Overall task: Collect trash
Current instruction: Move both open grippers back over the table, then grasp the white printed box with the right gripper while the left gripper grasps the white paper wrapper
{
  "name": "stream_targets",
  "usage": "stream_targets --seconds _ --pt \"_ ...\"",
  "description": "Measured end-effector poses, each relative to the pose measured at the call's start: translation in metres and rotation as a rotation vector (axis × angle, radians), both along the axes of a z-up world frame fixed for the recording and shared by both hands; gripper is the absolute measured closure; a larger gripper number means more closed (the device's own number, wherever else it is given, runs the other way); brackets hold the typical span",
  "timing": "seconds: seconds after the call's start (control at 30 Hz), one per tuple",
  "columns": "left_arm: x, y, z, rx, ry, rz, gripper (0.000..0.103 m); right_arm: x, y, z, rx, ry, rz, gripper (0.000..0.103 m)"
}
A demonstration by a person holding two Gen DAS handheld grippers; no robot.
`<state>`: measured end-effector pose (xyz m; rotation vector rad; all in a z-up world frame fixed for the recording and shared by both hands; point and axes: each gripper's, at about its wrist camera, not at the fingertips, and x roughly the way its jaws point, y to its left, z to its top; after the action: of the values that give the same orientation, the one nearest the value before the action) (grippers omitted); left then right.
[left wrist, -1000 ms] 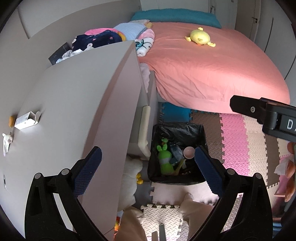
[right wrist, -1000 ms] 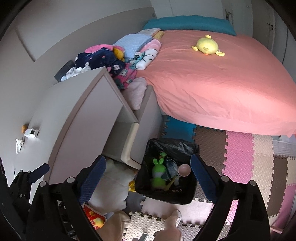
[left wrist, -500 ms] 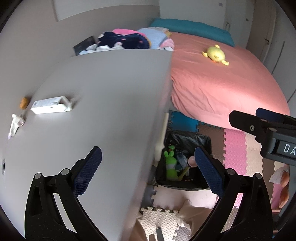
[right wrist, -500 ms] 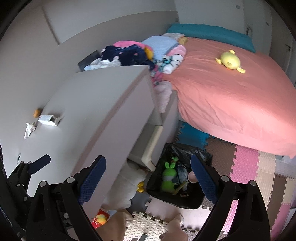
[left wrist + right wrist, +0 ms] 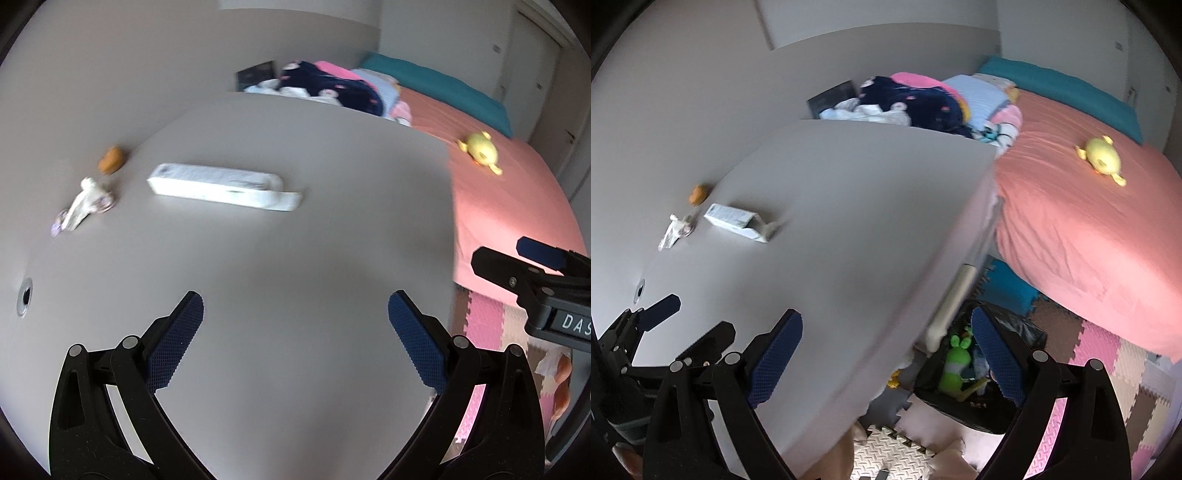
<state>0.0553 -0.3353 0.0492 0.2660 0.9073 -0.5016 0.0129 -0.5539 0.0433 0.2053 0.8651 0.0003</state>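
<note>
White carton [image 5: 221, 186], open-ended, flat on grey desk [image 5: 295, 258]; flap end toward bed [image 5: 517, 206], closed end toward wall. Long axis across the left view, roughly left to right, slightly tilted down to the right. In the right view, carton [image 5: 737, 221] far left, long axis slanting down toward the right, open end and flap nearest the camera.

Just left of carton: crumpled wrapper [image 5: 83, 206] and small orange scrap [image 5: 110, 160], all 3 near the wall edge of the desk, apart from one another.

Left gripper [image 5: 295, 332] above the desk, jaws spread wide, nothing between the pads. Carton ahead and somewhat left of its centre line, well apart. Right gripper [image 5: 886, 354] likewise wide open and empty, over the desk's bed-side edge, carton well off to its left. Left gripper judged nearer, hence the likelier one to reach.

Likely requirement: closing across the carton's short side, so jaw line set at right angles to the long axis.

Bin [image 5: 1015, 406] on the floor below the desk edge, black-lined, holding a green toy [image 5: 955, 365]; seen only in the right view. Yellow plush [image 5: 480, 151] on bed. Image blurred; print on carton unreadable.
</note>
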Motion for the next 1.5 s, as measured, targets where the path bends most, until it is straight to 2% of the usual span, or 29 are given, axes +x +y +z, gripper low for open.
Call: stream_targets --seconds 0.37,0.63,0.83,1.07,1.37,1.43,1.5 --pt "0.060 0.078 -0.001 -0.063 0.022 0.156 0.006 0.052 0.075 -0.001 -0.050 -0.006 0.128 0.010" --pt "0.111 0.116 0.008 -0.095 0.015 0.237 0.006 0.094 0.116 0.006 -0.103 -0.001 0.209 0.010" --pt "0.155 0.143 0.012 -0.098 0.025 0.274 0.006 0.124 0.145 0.006 -0.124 -0.002 0.282 0.010" --pt "0.194 0.158 0.010 -0.081 0.040 0.265 0.006 0.154 0.164 -0.007 -0.131 0.027 0.328 0.010" --pt "0.225 0.153 0.000 -0.029 0.045 0.223 0.026 0.176 0.172 -0.017 -0.182 0.027 0.331 0.010" --pt "0.230 0.156 -0.002 -0.029 0.050 0.228 0.031 0.181 0.172 -0.018 -0.182 0.031 0.333 0.015" --pt "0.233 0.160 -0.004 -0.039 0.063 0.233 0.041 0.184 0.172 -0.020 -0.172 0.041 0.333 0.027"
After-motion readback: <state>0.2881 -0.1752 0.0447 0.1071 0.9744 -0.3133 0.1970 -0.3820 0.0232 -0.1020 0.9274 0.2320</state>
